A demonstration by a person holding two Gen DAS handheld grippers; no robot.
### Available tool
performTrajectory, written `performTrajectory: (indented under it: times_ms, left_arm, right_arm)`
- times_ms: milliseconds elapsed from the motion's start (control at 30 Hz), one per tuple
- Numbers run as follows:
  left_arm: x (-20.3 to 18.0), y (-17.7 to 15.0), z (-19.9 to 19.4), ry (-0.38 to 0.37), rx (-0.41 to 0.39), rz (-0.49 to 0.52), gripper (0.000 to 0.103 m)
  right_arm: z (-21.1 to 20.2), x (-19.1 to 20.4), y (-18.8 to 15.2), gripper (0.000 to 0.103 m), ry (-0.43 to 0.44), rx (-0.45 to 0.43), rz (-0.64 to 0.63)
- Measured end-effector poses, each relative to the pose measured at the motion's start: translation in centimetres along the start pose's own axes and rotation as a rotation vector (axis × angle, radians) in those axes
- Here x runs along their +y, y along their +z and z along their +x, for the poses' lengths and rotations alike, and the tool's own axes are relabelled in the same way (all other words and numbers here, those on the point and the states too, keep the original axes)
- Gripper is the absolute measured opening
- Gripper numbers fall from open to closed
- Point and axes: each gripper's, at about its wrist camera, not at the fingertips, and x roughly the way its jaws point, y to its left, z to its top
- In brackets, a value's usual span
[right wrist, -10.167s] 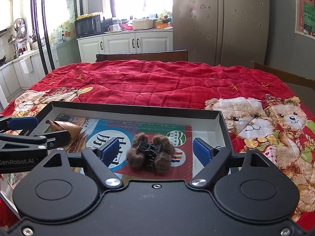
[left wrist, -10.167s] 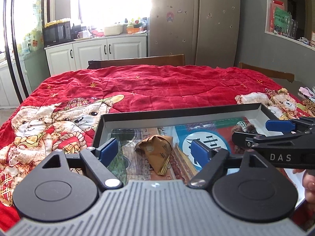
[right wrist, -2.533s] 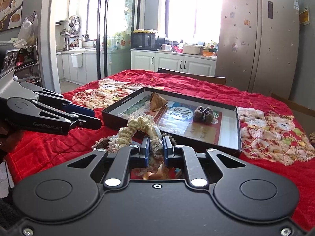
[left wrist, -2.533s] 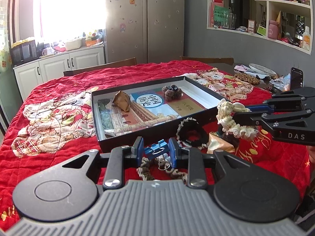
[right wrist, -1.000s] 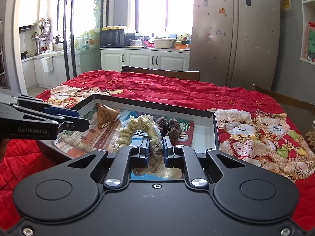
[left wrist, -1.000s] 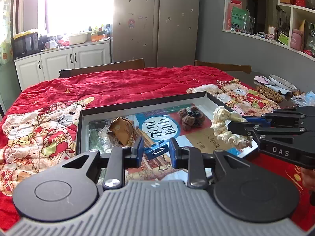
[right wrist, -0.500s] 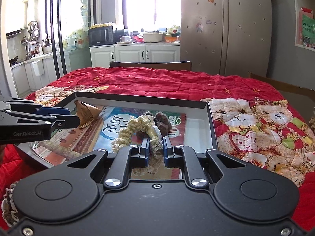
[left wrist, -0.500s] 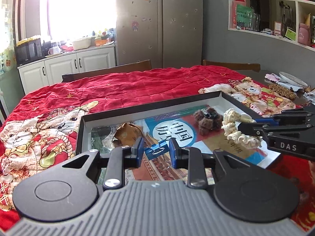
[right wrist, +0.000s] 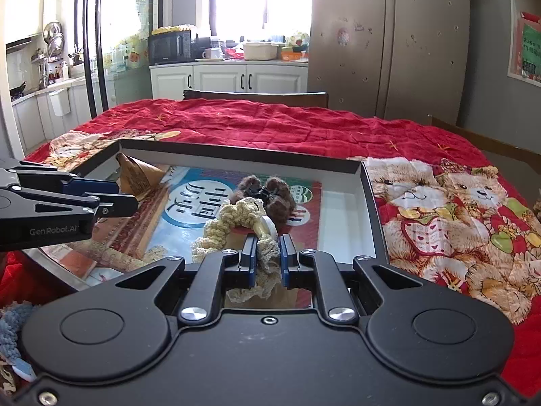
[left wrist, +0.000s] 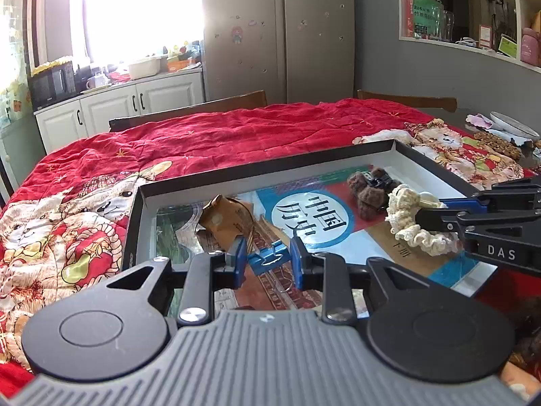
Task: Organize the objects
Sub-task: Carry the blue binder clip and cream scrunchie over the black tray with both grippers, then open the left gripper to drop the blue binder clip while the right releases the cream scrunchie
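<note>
Dangling over the shallow black-rimmed tray (right wrist: 367,203), a cream crocheted scrunchie (right wrist: 233,220) is pinched between the blue pads of the right gripper (right wrist: 265,253), whose jaws are pressed together on its bunched fabric near a pale round charm. Just left of it, the left gripper (left wrist: 267,258) clamps a small blue clip (left wrist: 268,257) with a thin wire ring hanging below, also above the tray's printed lining. Resting inside the tray are a brown fuzzy hair claw (right wrist: 270,193) towards the far right and a crumpled brown paper packet (left wrist: 225,220) towards the far left. The tray sits on a red quilt with teddy bears (right wrist: 456,209). Behind stand white cabinets (right wrist: 233,77) and a steel fridge (right wrist: 389,40).
</note>
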Motion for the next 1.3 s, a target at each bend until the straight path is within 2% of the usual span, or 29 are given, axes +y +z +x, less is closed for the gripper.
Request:
performTrajectory:
  times_ms: [400, 1167, 1300]
  left_arm:
    - [0.1, -0.2, 0.7, 0.016, 0.023, -0.006, 0.031]
    - [0.1, -0.4, 0.9, 0.03, 0.03, 0.001, 0.032]
    - [0.1, -0.4, 0.9, 0.03, 0.029, 0.001, 0.035]
  right_arm:
    - [1.1, -0.4, 0.0, 0.013, -0.003, 0.05, 0.023]
    - [1.3, -0.5, 0.1, 0.017, 0.006, 0.062, 0.03]
    - [1.2, -0.4, 0.2, 0.019, 0.016, 0.065, 0.033]
